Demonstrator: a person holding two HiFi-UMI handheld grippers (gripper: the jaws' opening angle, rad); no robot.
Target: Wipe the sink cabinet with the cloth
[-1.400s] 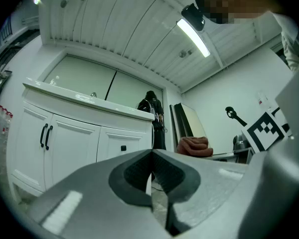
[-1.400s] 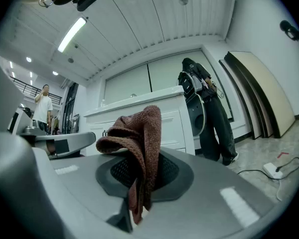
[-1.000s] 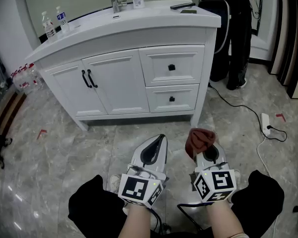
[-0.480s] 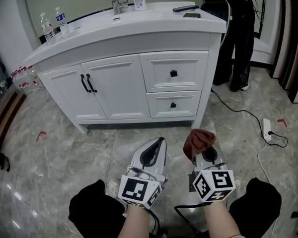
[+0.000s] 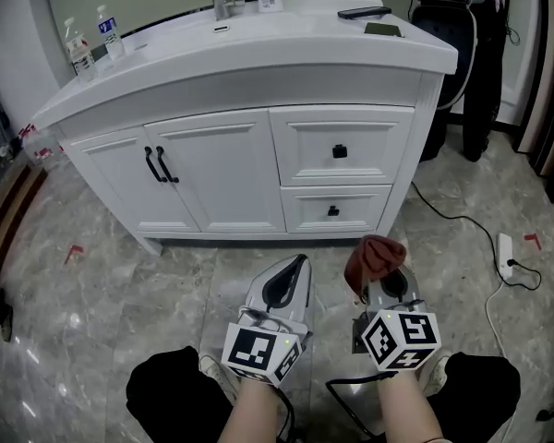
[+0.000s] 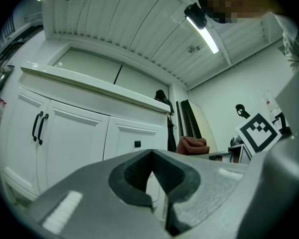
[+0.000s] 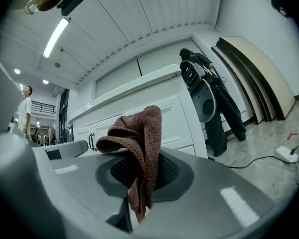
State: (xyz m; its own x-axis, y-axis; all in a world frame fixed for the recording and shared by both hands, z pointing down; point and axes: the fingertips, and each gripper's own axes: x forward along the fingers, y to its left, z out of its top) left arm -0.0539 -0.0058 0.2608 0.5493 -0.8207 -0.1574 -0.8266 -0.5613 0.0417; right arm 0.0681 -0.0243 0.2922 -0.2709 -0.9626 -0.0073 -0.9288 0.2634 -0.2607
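Right gripper (image 5: 386,281), lower centre-right of frame: jaws clamped on the reddish cloth (image 5: 373,256), which is bunched above the tips. Left gripper (image 5: 290,264) just beside it, jaws pressed together w/ nothing btwn. Sink cabinet (image 5: 258,160) fills the upper half, its bottom edge well apart from both tips, w/ bare marble floor (image 5: 120,284) btwn. Cable (image 5: 457,212) trails at right.

open floor (image 5: 203,266) before sink cabinet (image 5: 217,169), cable (image 5: 454,217) at right
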